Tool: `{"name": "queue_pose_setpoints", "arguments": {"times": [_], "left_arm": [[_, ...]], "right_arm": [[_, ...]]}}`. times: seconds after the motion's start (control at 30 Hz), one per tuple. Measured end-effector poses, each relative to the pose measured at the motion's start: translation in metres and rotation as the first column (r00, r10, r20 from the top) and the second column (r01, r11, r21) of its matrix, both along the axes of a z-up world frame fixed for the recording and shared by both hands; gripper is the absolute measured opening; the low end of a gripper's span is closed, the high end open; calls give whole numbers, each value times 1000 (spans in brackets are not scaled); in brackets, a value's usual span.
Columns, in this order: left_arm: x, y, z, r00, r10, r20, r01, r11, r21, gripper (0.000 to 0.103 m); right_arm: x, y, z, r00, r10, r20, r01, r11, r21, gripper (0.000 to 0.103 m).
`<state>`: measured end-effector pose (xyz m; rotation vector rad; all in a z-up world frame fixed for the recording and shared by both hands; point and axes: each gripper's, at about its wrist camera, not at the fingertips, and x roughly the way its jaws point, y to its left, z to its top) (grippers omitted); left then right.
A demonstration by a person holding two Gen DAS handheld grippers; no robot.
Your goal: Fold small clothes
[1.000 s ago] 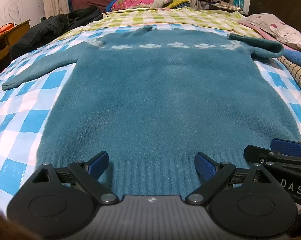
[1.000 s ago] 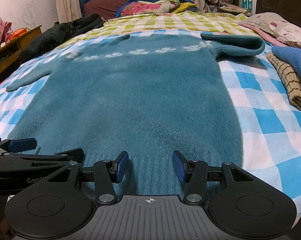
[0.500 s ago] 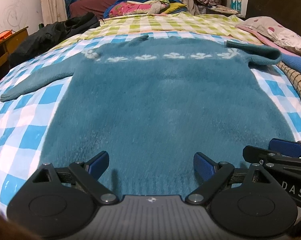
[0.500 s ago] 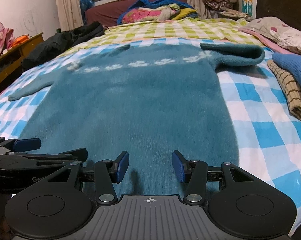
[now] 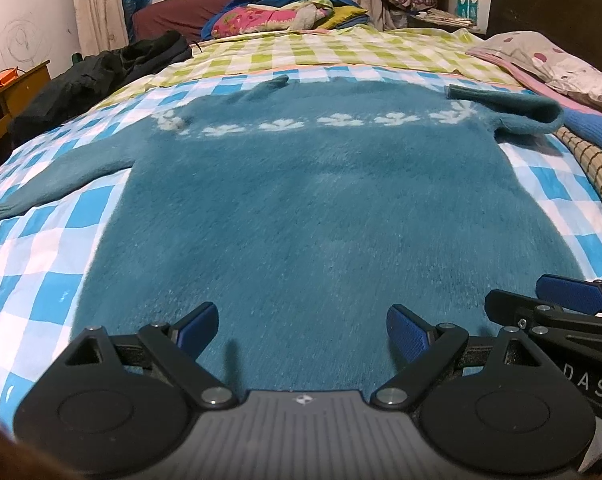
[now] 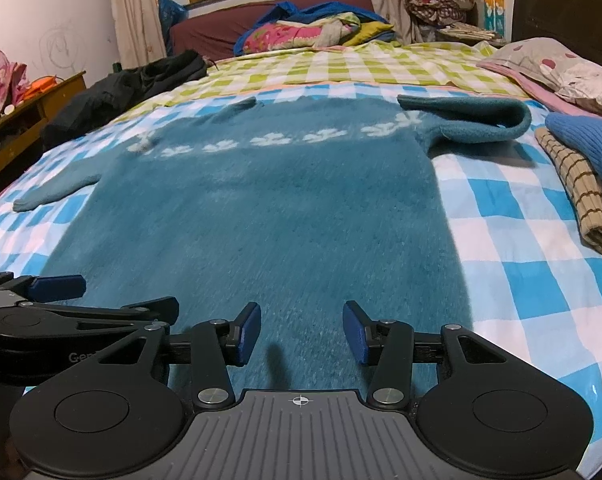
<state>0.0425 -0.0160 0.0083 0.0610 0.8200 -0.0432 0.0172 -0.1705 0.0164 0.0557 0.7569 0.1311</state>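
A fuzzy teal sweater (image 5: 309, 208) (image 6: 261, 208) with a band of white flowers lies flat on the blue-and-white checked sheet (image 5: 29, 248). Its left sleeve (image 5: 61, 176) stretches out over the sheet. The right sleeve (image 6: 473, 118) is folded back over the shoulder. My left gripper (image 5: 301, 326) hovers open over the sweater's lower left part with nothing between its pads. My right gripper (image 6: 301, 320) is open too, narrower, over the lower right part. Each gripper shows at the edge of the other's view: the right gripper (image 5: 569, 300) and the left gripper (image 6: 57, 286).
Folded clothes, a checked one (image 6: 581, 200) under a blue knit (image 6: 589, 140), lie on the sheet to the right of the sweater. A dark garment (image 5: 101, 76) is heaped at the far left, a pillow (image 6: 561, 68) at the far right, bedding (image 6: 301, 32) at the back.
The ribbed hem seen between both pairs of fingers a second ago has slipped out of sight under the grippers. Both views now take in more of the room beyond the bed.
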Motion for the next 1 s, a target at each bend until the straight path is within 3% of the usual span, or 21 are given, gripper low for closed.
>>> {"name": "queue_pose_setpoints", "arguments": {"times": [0.43, 0.73, 0.9, 1.0], "left_arm": [[25, -11, -2, 1000, -16, -17, 17, 1000, 2, 95], [59, -31, 5, 997, -78, 6, 78, 997, -13, 95], [89, -50, 11, 993, -111, 31, 111, 994, -13, 95], [109, -62, 13, 991, -125, 50, 126, 992, -14, 95]], "right_arm": [[23, -10, -1, 1000, -2, -7, 2, 1000, 18, 44], [56, -36, 3, 1000, -19, 20, 18, 999, 28, 41], [82, -59, 12, 996, -41, 73, 43, 999, -20, 39], [108, -74, 18, 991, -54, 123, 67, 993, -101, 39]]}}
